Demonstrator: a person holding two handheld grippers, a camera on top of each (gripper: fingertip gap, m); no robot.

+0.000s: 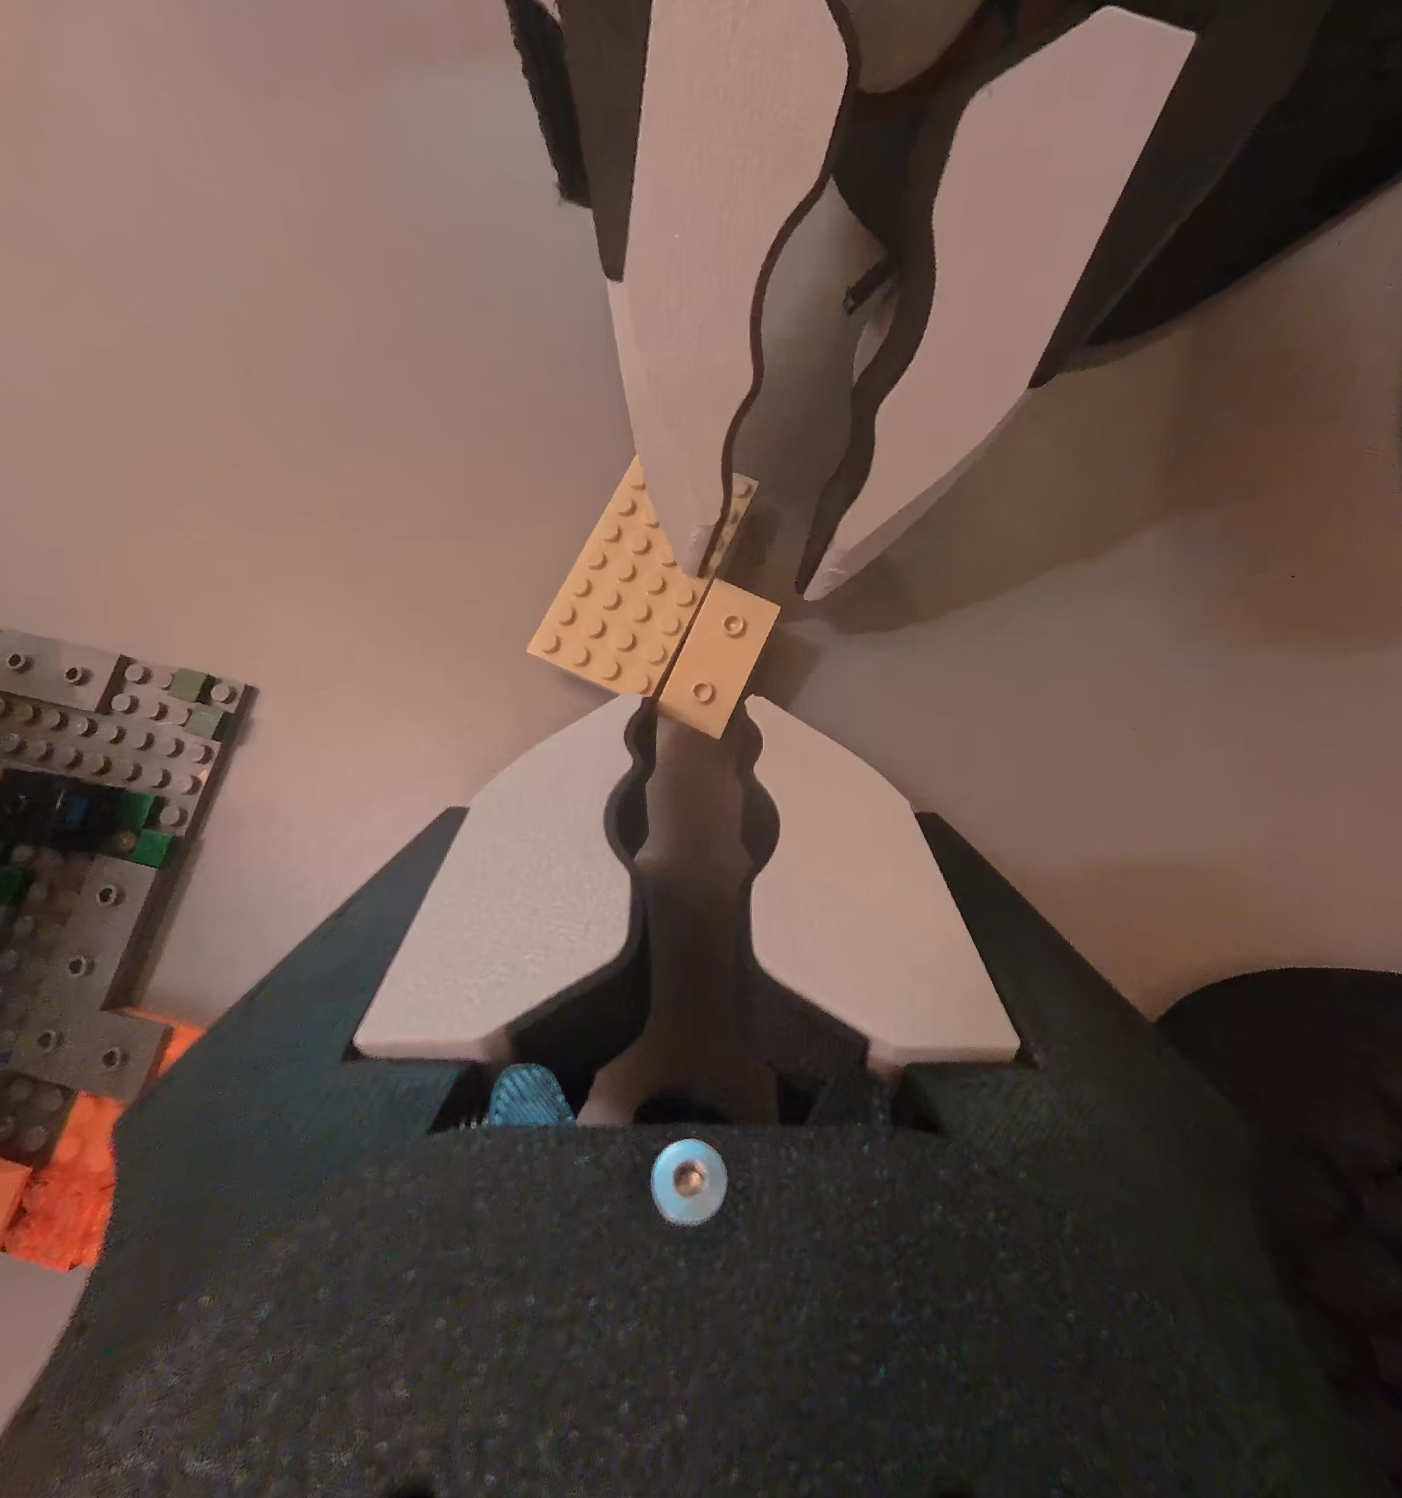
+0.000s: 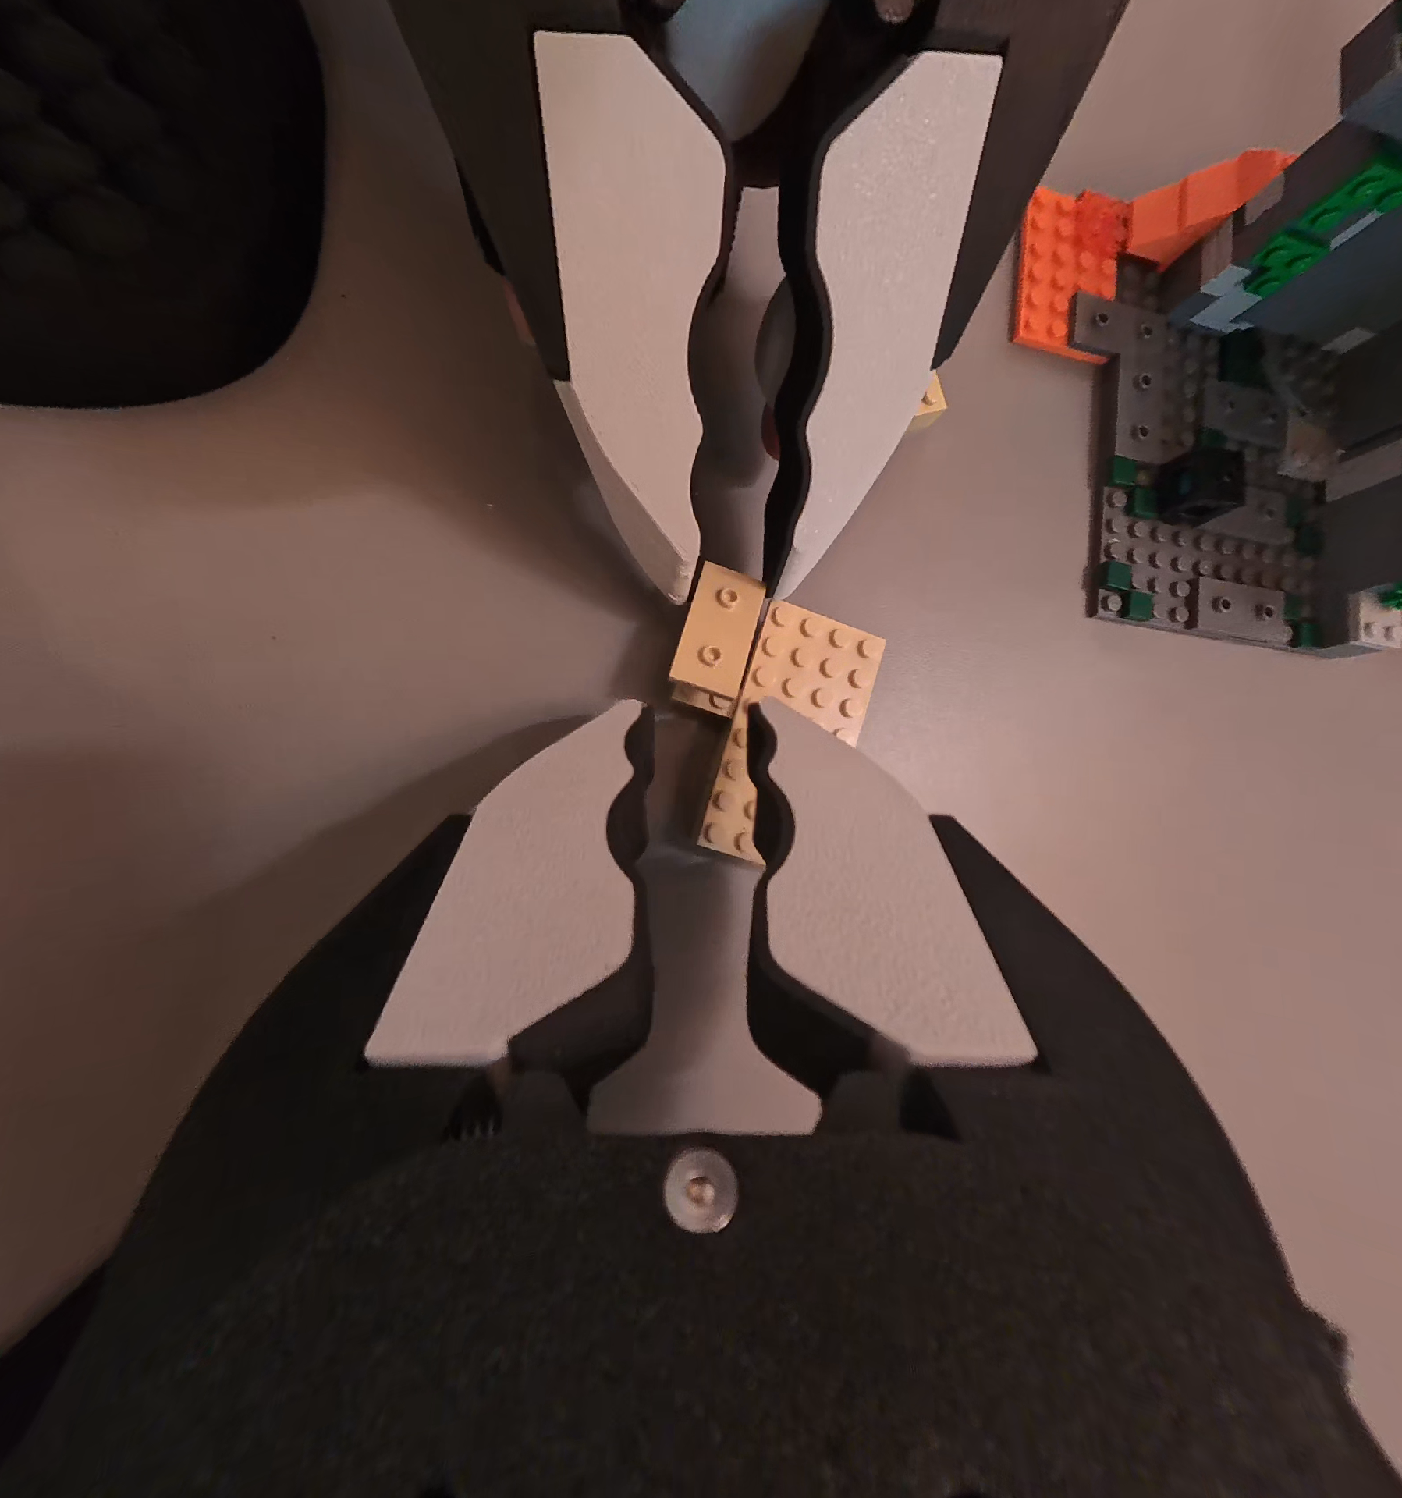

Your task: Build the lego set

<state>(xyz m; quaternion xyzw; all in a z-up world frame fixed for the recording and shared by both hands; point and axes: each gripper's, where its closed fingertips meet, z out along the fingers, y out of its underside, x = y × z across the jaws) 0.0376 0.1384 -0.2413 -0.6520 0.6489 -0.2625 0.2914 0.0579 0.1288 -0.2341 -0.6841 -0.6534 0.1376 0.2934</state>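
A tan studded plate [image 1: 612, 604] lies flat on the pale table [image 1: 276, 405]. A tan tile with two studs [image 1: 722, 656] sits against its edge. My left gripper [image 1: 697, 713] is shut on the near end of that tile; it enters the right wrist view [image 2: 731, 588] from the top. My right gripper [image 2: 696, 709] has its jaws a narrow gap apart. Its right finger [image 2: 835, 811] lies over the plate [image 2: 823, 673], which shows partly in the gap. I cannot tell whether it grips. It comes in from the top in the left wrist view [image 1: 758, 571].
A grey, green and orange Lego build [image 1: 73, 851] stands at the left; the right wrist view shows it at the right [image 2: 1216, 502]. A black padded thing [image 2: 114, 203] lies at the table's edge. A small tan brick [image 2: 930, 401] peeks out behind the left gripper.
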